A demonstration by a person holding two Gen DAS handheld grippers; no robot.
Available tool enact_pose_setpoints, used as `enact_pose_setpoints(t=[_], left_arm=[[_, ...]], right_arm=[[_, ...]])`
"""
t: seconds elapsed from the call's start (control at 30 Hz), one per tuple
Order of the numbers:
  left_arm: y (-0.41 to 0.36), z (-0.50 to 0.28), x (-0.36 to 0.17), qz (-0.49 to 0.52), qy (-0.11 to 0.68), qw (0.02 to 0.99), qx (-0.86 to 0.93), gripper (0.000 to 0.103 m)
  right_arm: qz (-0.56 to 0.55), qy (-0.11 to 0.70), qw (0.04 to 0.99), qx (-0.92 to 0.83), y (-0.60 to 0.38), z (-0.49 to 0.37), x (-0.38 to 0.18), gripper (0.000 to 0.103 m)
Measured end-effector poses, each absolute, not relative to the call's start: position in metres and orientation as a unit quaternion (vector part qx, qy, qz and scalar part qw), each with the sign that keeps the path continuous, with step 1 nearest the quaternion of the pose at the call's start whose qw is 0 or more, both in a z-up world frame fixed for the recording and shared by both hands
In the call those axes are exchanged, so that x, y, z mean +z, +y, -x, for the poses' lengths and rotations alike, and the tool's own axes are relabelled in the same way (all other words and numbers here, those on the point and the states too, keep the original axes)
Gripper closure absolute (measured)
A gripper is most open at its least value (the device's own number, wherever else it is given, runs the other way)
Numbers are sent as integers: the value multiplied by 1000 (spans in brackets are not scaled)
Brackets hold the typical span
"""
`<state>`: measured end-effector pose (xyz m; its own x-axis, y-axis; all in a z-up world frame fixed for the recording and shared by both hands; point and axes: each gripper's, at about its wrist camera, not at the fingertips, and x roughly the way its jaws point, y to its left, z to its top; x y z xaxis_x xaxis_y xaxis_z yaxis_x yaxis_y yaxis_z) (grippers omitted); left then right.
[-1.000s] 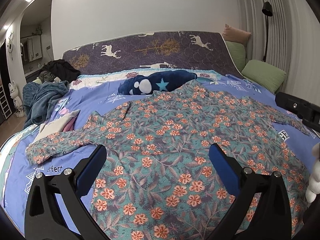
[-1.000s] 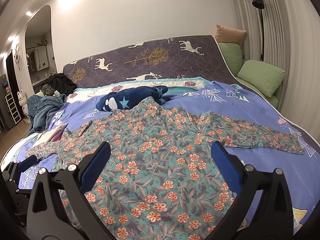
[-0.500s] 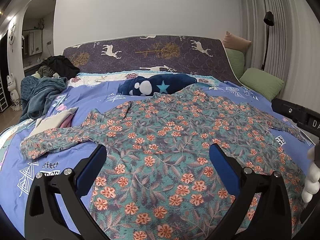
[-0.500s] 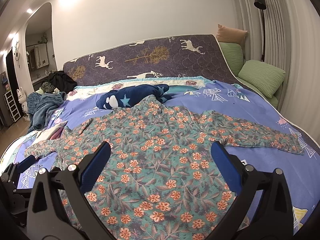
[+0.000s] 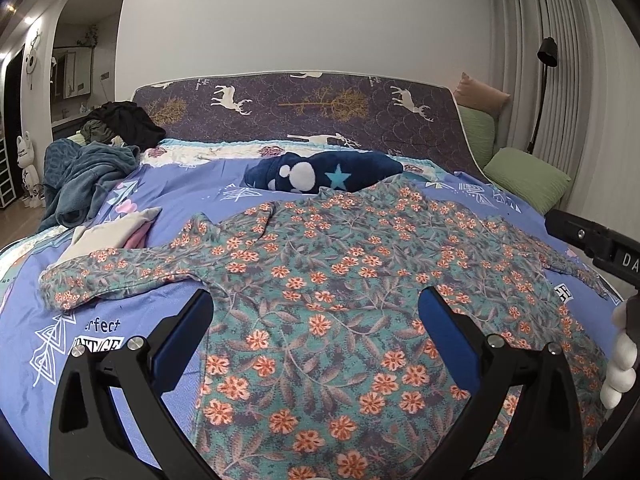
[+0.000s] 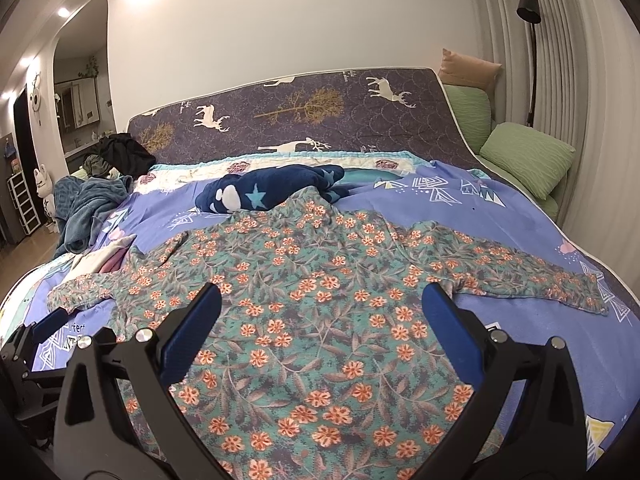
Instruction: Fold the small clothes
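A green long-sleeved top with orange flowers [image 5: 332, 300] lies spread flat on the purple bed sheet [image 6: 500, 216]. The left gripper [image 5: 316, 320] and right gripper [image 6: 322, 312] both gape wide, holding nothing. No fold looks made yet, so next comes grabbing a sleeve.

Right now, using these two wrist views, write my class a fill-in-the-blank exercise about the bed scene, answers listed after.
1. The floral shirt lies spread out with both ____ stretched to the sides.
2. The left gripper and right gripper both hover over the shirt with jaws ____.
3. The dark blue plush toy lies just beyond the shirt's ____.
4. The pillows stacked beside the headboard under the floor lamp are mostly ____ in colour.

Answers: sleeves; open; collar; green
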<state>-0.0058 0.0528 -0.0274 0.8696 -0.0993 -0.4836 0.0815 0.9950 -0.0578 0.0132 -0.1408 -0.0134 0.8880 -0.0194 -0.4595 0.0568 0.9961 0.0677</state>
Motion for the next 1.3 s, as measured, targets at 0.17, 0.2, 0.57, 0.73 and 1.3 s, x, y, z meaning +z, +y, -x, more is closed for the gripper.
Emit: enact_pose_setpoints(t=[0.17,0.2,0.57,0.73,1.3], left_arm=[[63,2,-23,27,247,967,-51,1],[67,0,-23,37,247,966,-57,1],[167,-25,-56,191,303,932,-56,15],[264,-34,-94,322,320,891,7,24],[492,-62,-236,679,177,703,115,47]], right_arm=[[-30,238,971,-16,-133,-19,-12,2],[-28,239,971,-16,-131,-20,-12,2],[22,266,963,26,-119,-52,-17,2],[42,282,958,32,-109,-64,-26,2],[46,339,939,20,-85,-110,-48,2]])
